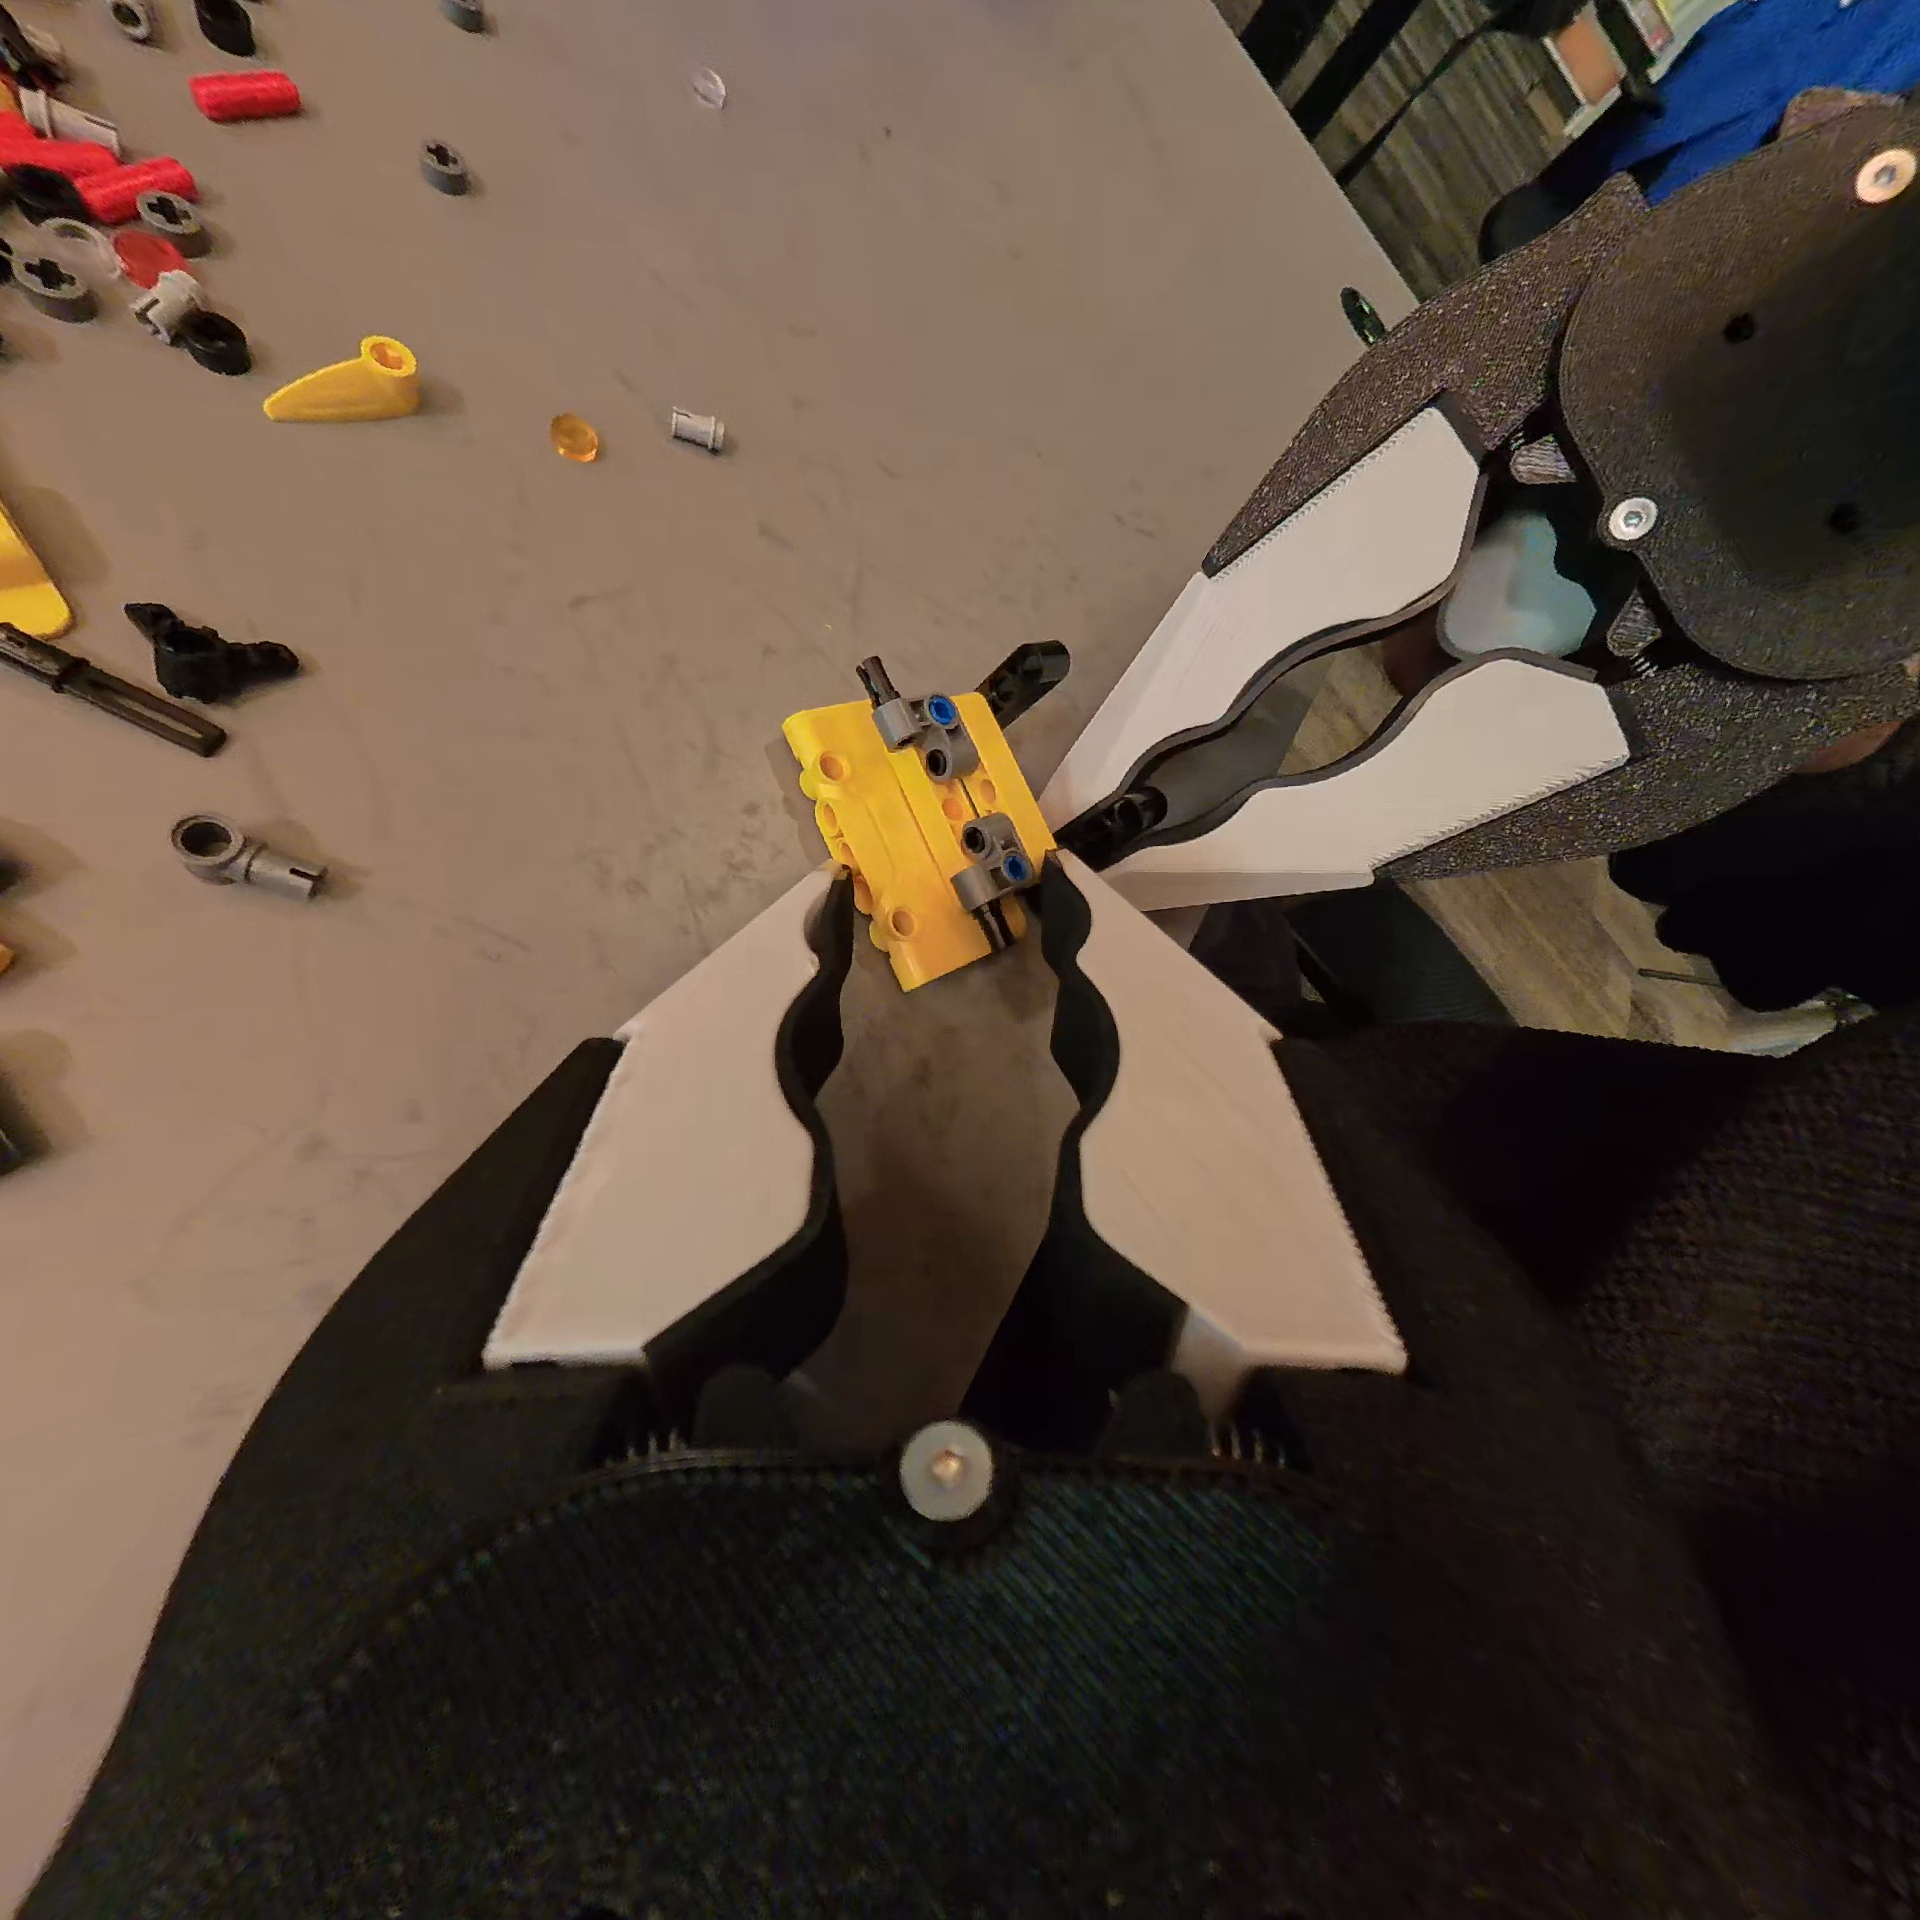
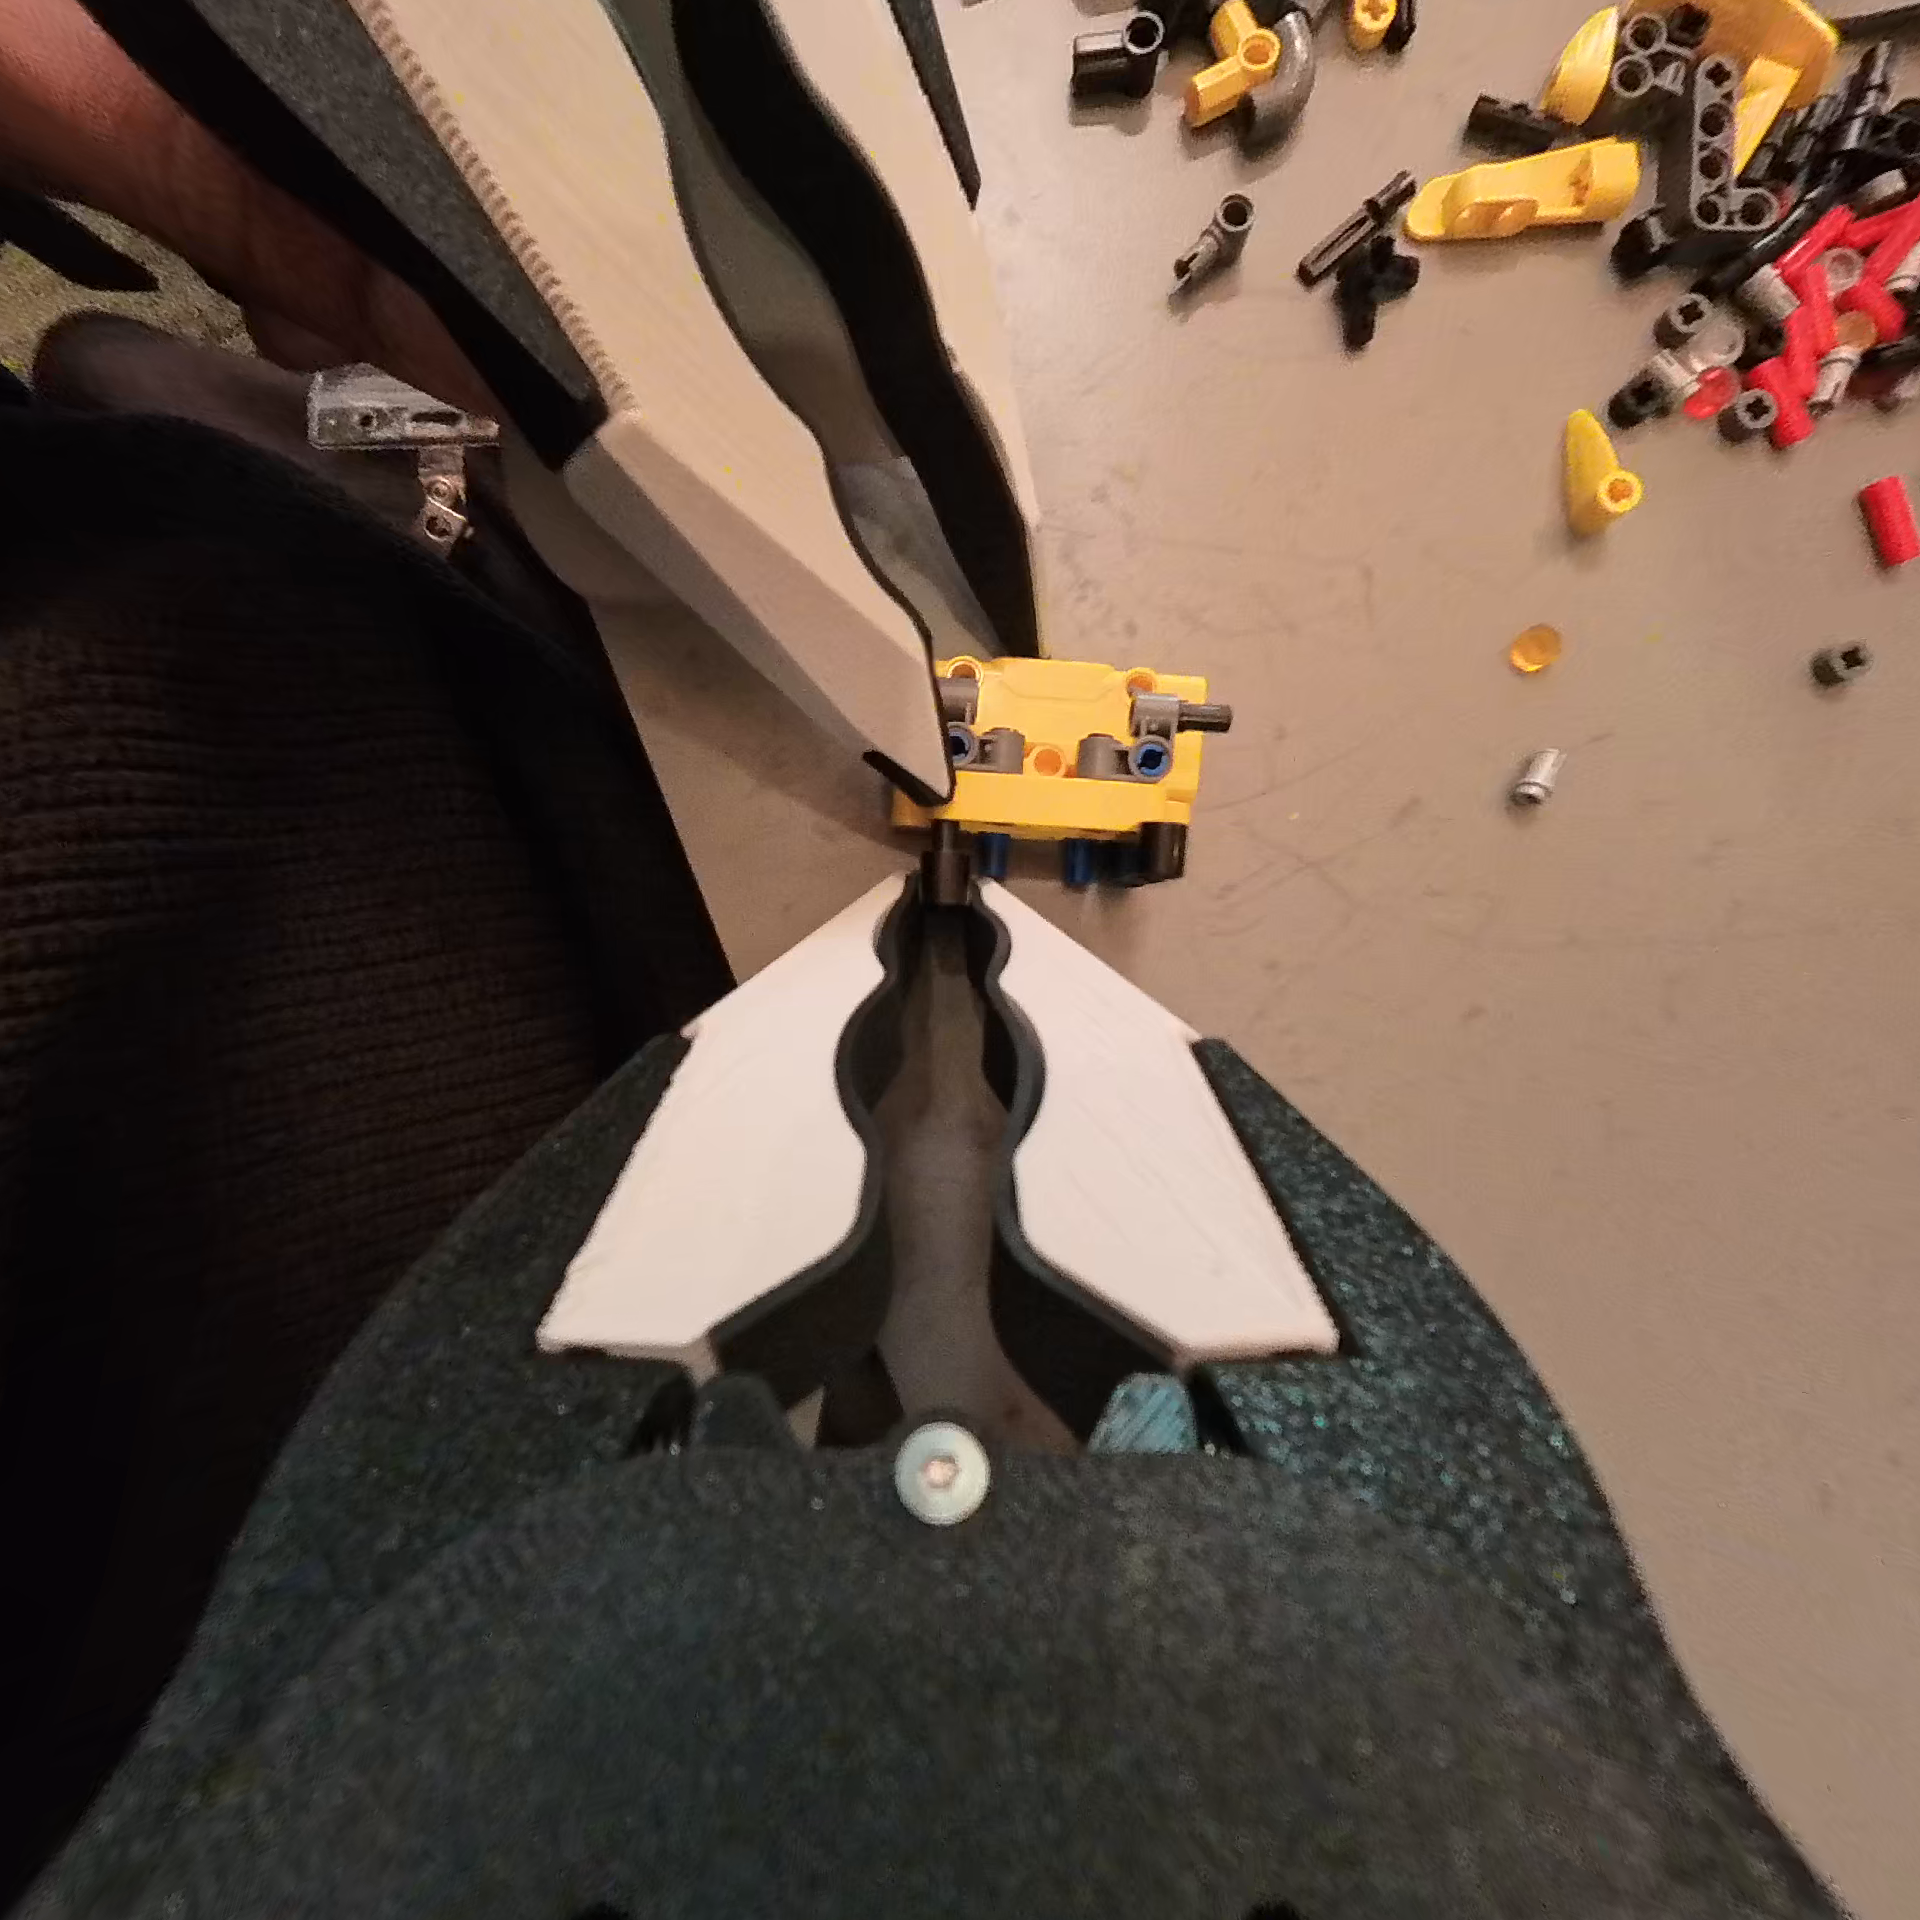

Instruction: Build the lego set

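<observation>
- The left gripper [image 1: 940, 894] has its fingers clamped across the near end of a yellow brick assembly [image 1: 909, 831], one fingertip on each long side – a hold that keeps the block steady and raised just over the tabletop [image 1: 727, 312], its studded face turned up toward the camera.
- The assembly carries two grey connectors [image 1: 987, 847] with blue pins on its upper face, and a short black pin projects from the far one.
- The right gripper [image 2: 943, 896] meets the block from the side; its fingers are closed on a small black pin [image 2: 949, 868] at the block's lower edge, with only a narrow gap left between the fingertips.
- In the right wrist view, dark blue pins [image 2: 1081, 862] hang from that same lower edge, just beside the gripped one.
- The two grippers stand at roughly right angles, tips nearly touching at one corner of the block – the left bracing it, judging by the grip, while the right works the pin.
- A black beam [image 1: 1023, 670] juts out behind the far end of the assembly; whether it is attached cannot be told.
- Loose parts lie well apart on the tabletop: a yellow tapered piece [image 1: 348, 384], an orange translucent stud [image 1: 574, 436], a small grey pin [image 1: 696, 428], a grey ringed connector [image 1: 244, 854] and red ribbed pieces [image 1: 245, 96].
- A dark knitted sleeve [image 2: 260, 831] fills the left of the right wrist view.
</observation>
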